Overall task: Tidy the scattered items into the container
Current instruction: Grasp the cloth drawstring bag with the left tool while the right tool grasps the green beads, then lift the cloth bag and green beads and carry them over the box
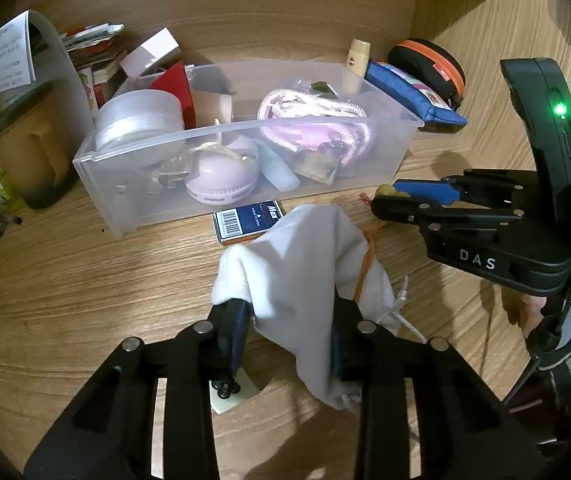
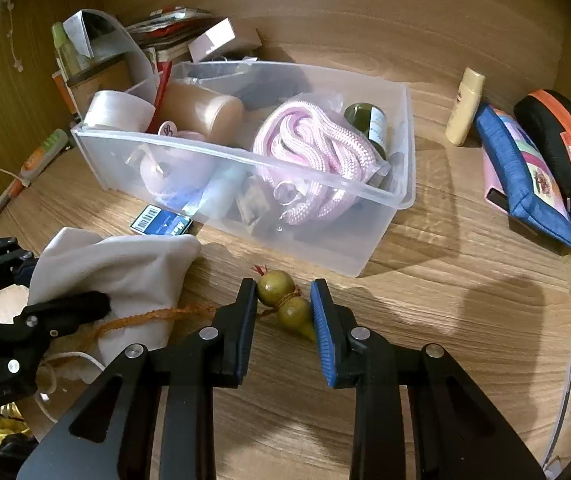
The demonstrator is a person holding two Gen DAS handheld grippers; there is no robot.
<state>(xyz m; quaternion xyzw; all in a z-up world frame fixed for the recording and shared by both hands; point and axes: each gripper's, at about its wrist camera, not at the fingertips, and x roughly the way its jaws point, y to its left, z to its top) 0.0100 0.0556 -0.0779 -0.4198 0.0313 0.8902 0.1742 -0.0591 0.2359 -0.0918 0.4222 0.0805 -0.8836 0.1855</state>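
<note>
Clear container [image 2: 365,200] holding pink rope [image 2: 317,152], tape roll [image 2: 117,110], left fingers [image 1: 241,320] clamping white pouch [image 1: 297,272], right fingers [image 2: 321,320] pinching green beads [image 2: 285,300]

Home desk nook w/ wood-grain top [image 2: 425,320] and wood side walls. Upper left: paper-stuffed file holder [image 1: 61,64]; centre: clear plastic bin [image 2: 365,240] of household bits, e.g. pink rope [image 2: 317,148]. Right edge: zip pouch [image 2: 525,184], small tube [image 2: 465,108].

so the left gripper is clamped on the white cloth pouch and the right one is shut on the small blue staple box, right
Not quite. The right gripper is shut on the pair of olive-green wooden beads on an orange cord, as the right wrist view shows. The small blue staple box lies untouched beside the clear plastic container. The left gripper is indeed clamped on the white cloth pouch.
</note>
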